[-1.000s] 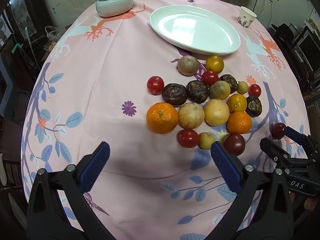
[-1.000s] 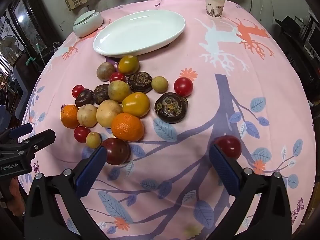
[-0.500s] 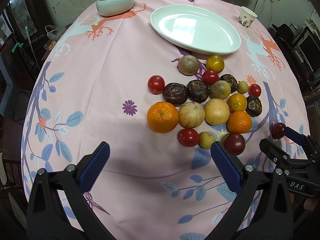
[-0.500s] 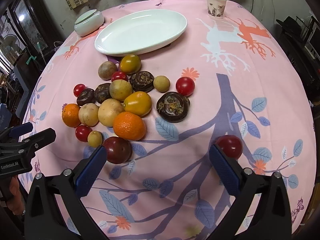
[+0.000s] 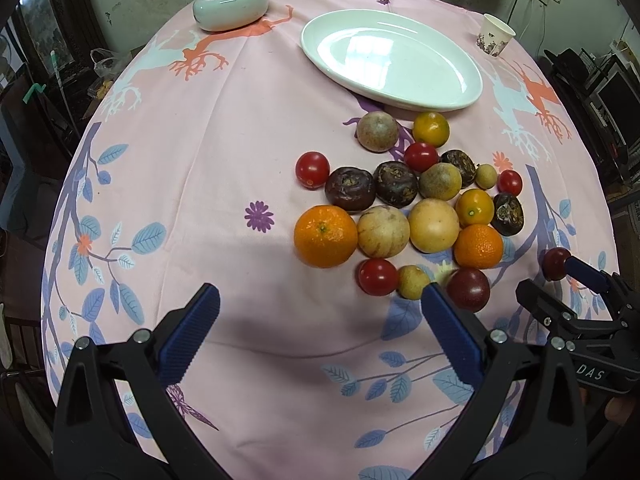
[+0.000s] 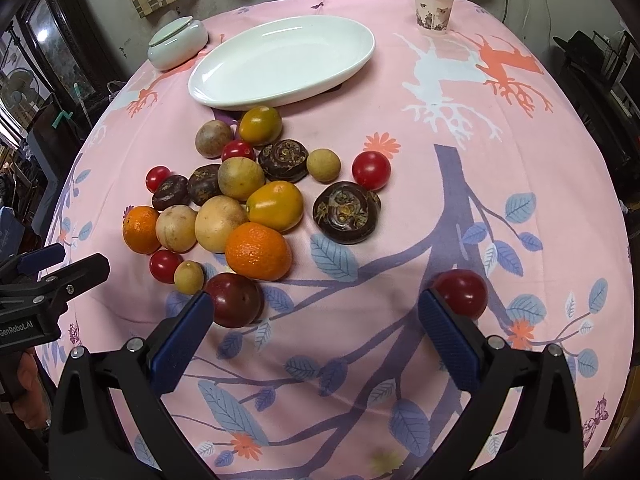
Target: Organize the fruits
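A pile of several mixed fruits lies mid-table: an orange point(image 5: 325, 235), pale round fruits point(image 5: 383, 231), dark wrinkled fruits point(image 5: 350, 188), cherry tomatoes point(image 5: 312, 169) and a dark plum point(image 5: 468, 289). Beyond the pile rests an empty white oval plate point(image 5: 390, 58). My left gripper point(image 5: 316, 320) hangs open over bare cloth just before the pile. My right gripper point(image 6: 314, 322) is open too, its left pad beside the dark plum point(image 6: 238, 299) and its right pad beside a lone red plum point(image 6: 461, 293). The same plate point(image 6: 280, 60) shows far in the right wrist view.
A lidded pale green bowl point(image 5: 230, 3) stands at the far left of the table, a paper cup point(image 5: 494, 34) at the far right. The pink printed tablecloth point(image 5: 200, 184) covers the round table. Dark furniture surrounds it.
Both grippers have edged slightly forward toward the fruits. Nothing on the table has moved.
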Demonstrator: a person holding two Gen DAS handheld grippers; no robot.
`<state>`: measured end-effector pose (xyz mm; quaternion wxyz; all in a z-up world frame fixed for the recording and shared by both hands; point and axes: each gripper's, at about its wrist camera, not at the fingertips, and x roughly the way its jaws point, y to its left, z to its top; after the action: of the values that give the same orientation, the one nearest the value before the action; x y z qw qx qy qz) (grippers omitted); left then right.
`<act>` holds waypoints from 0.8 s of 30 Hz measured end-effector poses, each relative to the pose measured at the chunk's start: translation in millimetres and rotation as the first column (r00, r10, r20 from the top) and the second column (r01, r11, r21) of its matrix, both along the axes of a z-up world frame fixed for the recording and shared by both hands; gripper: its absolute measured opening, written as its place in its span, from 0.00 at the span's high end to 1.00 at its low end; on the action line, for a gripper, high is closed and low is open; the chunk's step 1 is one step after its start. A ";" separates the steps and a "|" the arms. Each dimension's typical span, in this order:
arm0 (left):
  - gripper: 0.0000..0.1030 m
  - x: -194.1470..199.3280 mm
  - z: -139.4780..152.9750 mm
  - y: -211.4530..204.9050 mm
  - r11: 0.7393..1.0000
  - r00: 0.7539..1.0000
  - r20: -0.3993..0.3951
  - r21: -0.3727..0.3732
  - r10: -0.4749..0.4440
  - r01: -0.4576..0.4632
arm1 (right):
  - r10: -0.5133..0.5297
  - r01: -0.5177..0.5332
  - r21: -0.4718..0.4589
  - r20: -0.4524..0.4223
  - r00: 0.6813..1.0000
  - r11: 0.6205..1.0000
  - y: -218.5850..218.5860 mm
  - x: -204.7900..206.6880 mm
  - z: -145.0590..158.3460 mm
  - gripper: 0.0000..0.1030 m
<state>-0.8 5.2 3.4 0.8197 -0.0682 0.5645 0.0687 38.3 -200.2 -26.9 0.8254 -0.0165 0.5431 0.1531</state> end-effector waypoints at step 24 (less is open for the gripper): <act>0.02 0.1 -3.8 2.6 1.000 1.000 -0.004 -0.007 0.012 -0.012 | -0.002 0.002 -0.001 -0.004 1.000 1.000 1.1 0.7 -2.3 0.01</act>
<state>-0.8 7.8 -0.5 0.8178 -0.0743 0.5661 0.0720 39.0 -199.2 -29.2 0.8246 -0.0162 0.5447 0.1519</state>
